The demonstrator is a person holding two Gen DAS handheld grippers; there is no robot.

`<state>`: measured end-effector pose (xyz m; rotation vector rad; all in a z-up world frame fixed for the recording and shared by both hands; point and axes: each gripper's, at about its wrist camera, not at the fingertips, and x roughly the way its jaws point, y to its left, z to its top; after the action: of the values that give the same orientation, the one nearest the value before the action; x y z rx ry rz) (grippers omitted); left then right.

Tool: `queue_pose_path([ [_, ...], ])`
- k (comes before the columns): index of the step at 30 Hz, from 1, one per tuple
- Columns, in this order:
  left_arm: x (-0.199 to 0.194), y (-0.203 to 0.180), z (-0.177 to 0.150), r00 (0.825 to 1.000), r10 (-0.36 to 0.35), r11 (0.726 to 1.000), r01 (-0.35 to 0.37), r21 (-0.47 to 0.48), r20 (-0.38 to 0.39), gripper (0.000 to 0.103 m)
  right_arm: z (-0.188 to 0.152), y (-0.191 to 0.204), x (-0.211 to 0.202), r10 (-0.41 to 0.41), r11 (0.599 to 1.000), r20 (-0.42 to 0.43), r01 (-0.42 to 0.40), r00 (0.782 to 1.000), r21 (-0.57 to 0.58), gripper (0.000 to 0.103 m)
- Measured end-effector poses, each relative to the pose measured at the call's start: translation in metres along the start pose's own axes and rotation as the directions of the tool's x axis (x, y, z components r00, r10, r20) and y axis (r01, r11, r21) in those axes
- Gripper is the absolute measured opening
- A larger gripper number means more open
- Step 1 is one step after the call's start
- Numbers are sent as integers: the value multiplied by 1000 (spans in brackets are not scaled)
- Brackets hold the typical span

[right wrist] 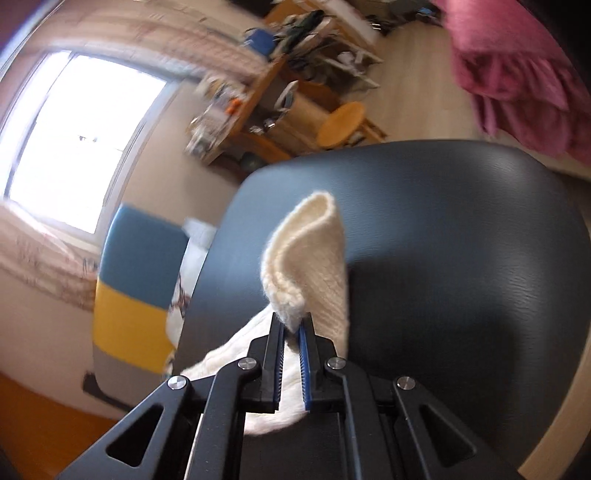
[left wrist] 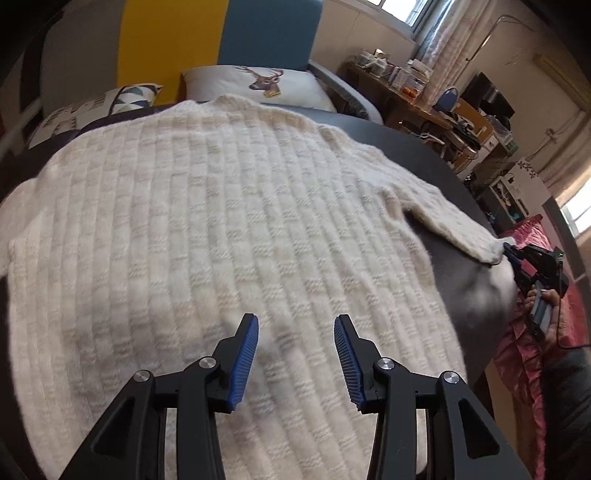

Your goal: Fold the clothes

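Cream sweater [left wrist: 221,221] spread flat, right tool [right wrist: 291,325] pinching sleeve [right wrist: 314,251]

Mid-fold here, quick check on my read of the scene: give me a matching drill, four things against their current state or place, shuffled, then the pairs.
Things:
1. left gripper
2. right gripper
3. sweater
4. deer pillow

States or places:
A. shut on the sleeve cuff
B. at the far end, by the yellow and blue headboard
C. open, hovering over the knit
D. spread flat across the dark table

Pairs: 1-C, 2-A, 3-D, 4-B
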<state>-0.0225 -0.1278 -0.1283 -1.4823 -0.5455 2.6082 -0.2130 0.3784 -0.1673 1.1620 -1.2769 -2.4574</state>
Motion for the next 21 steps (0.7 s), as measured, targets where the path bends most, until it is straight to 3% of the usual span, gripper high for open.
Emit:
queue_pose_path([
  [4,8,-42,40,989,-143,989,144,28,-27,44,-20,30,17,-18,985,-80,4,997,-173,6],
  [8,25,-97,81,964,-254,964,259,63,-76,44,-37,42,22,-22,966,-128,-12,991,-259,6],
  [11,43,-138,107,934,-334,938,343,56,-128,45,-48,52,14,13,951,-144,-57,990,-303,6],
  [14,72,-173,117,892,-402,911,413,13,-206,47,-57,66,9,25,929,-159,-82,987,-362,6],
  [17,102,-199,124,860,-437,895,444,-33,-263,47,-66,76,7,14,906,-172,-85,985,-415,6],
  [21,131,-215,131,861,-420,906,417,-74,-287,47,-81,91,8,-34,855,-174,-61,984,-515,6],
])
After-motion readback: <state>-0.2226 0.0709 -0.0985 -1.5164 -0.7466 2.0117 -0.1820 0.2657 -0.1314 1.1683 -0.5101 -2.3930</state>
